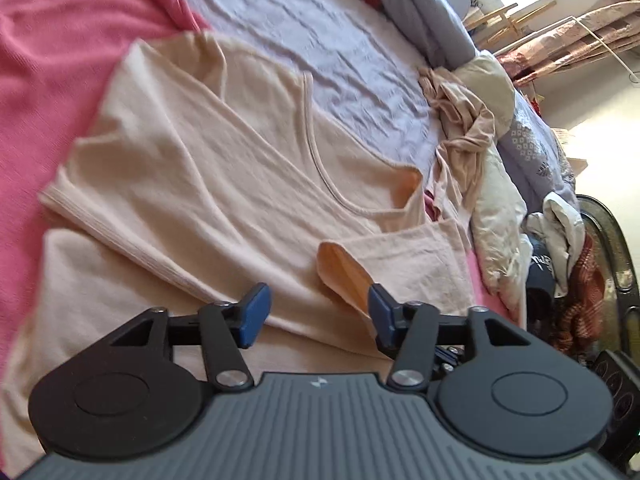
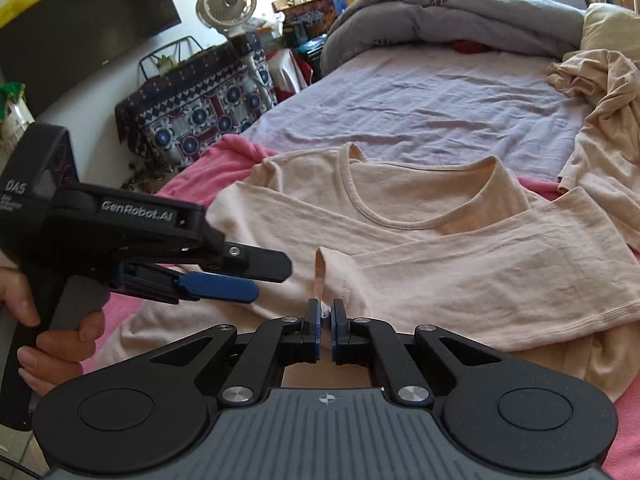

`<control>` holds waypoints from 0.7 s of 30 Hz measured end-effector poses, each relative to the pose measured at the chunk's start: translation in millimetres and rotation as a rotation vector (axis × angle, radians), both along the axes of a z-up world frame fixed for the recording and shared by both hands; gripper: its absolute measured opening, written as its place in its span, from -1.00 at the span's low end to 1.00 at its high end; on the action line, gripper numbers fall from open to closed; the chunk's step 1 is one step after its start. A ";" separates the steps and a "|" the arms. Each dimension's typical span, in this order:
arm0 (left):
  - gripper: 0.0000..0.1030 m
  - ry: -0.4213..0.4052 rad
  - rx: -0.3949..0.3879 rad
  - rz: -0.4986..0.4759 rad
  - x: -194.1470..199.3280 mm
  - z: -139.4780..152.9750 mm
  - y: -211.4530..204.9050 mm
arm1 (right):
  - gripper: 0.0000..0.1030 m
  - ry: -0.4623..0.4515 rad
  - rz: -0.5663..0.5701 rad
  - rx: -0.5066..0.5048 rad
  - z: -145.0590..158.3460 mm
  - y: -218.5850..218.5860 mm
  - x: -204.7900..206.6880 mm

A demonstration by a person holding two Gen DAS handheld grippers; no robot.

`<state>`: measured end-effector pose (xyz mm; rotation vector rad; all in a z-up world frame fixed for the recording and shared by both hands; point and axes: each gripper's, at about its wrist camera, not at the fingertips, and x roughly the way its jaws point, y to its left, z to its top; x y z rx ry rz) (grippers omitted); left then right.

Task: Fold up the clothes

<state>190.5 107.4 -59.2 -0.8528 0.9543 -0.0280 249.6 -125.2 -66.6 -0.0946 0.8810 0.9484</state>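
A peach long-sleeved shirt (image 2: 420, 200) lies flat on a pink blanket (image 2: 200, 168) on the bed, both sleeves folded across its chest. It also shows in the left wrist view (image 1: 192, 168). My right gripper (image 2: 326, 320) is shut on the cuff of the right sleeve (image 2: 500, 264) near the shirt's middle. My left gripper (image 1: 316, 312) is open and empty, hovering just above the shirt, its right pad beside the raised cuff (image 1: 344, 272). The left gripper also shows in the right wrist view (image 2: 240, 276), left of the cuff.
A crumpled beige garment (image 2: 600, 120) lies at the right on the lavender sheet (image 2: 420, 100). A grey duvet (image 2: 440, 16) is bunched at the far end. A fan (image 2: 230, 4) and a patterned basket (image 2: 200, 108) stand left of the bed. Piled clothes (image 1: 560, 248) sit beside the bed.
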 end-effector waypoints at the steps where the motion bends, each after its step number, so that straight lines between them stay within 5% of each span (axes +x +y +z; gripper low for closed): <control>1: 0.23 -0.007 -0.008 -0.005 2.3 -0.5 -2.0 | -0.87 -0.005 0.003 -0.002 -1.9 -2.4 0.1; 13: 0.39 -0.004 -0.131 0.027 39.3 -19.6 -11.3 | -0.86 -0.088 0.053 -0.021 -10.1 -4.6 -15.5; 16: 0.19 -0.015 -0.131 0.051 41.8 -22.2 -13.5 | -0.86 -0.098 0.062 -0.025 -11.3 -4.0 -17.7; 18: -0.20 -0.017 -0.127 0.056 43.0 -23.8 -14.9 | -0.86 -0.101 0.064 -0.031 -12.7 -3.9 -17.8; 21: -0.28 -0.014 -0.118 0.048 43.6 -25.5 -17.4 | -0.86 -0.097 0.058 -0.034 -14.4 -5.0 -16.3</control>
